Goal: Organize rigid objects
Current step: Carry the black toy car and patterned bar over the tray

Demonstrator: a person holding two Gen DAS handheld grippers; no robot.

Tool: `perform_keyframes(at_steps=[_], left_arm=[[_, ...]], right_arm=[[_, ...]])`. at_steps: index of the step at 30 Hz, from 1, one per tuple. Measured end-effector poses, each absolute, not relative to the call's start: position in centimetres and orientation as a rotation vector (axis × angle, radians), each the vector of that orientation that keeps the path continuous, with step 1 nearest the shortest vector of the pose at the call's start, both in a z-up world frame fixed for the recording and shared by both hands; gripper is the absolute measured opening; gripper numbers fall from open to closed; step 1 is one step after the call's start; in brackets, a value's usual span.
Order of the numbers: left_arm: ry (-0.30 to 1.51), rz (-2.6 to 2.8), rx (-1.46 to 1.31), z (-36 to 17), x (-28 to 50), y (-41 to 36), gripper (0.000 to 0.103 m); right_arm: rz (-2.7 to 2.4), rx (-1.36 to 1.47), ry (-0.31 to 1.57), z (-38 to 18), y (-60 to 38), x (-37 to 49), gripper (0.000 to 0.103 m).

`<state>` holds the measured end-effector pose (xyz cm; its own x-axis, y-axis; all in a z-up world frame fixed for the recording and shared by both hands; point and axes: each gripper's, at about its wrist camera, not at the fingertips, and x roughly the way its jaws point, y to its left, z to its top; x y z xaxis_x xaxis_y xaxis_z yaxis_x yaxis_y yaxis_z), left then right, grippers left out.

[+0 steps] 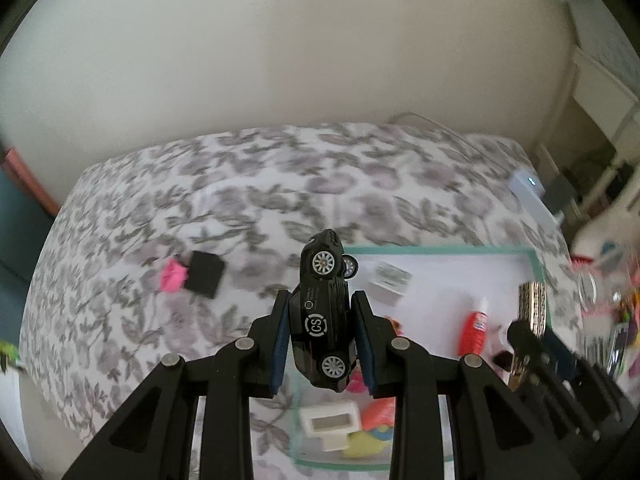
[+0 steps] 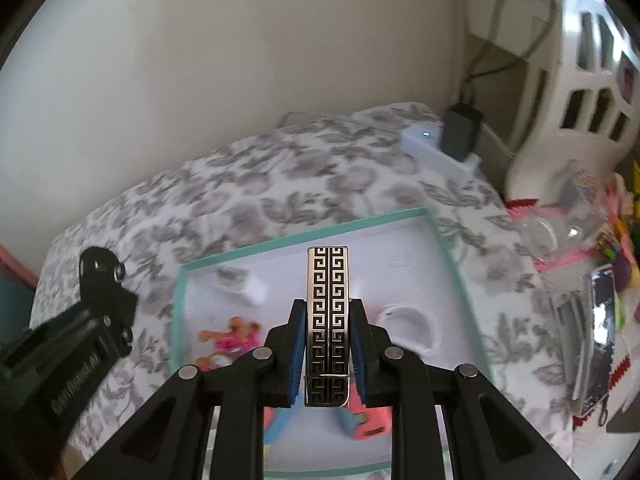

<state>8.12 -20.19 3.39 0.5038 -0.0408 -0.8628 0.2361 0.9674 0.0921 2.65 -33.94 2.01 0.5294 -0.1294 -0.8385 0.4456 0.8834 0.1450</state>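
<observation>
Your left gripper [image 1: 322, 312] is clamped on a black toy car [image 1: 323, 312], held nose-up over the flowered bedspread [image 1: 140, 208] at the edge of the teal-rimmed box [image 1: 538, 264]. Your right gripper [image 2: 327, 334] is clamped on a patterned metal case [image 2: 327, 320] above that box.

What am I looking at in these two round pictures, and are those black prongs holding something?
Each picture comes from a camera mounted on a hand-held gripper, looking along its jaws. The left gripper has its jaws closed on a black toy car. The right gripper has its jaws closed on a flat silver case with a black maze pattern. Below lies a flowered bedcover with a shallow teal-edged tray holding small toys and a red glue bottle.
</observation>
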Motion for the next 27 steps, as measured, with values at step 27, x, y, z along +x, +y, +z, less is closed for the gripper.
perform_keyframes(at_steps=[27], left_arm=[[1.234, -0.297, 0.28, -5.0, 6.7, -23.8, 0.032]], right_arm=[[-0.438, 0.398, 1.136, -4.2, -37.5, 3.2, 0.022]])
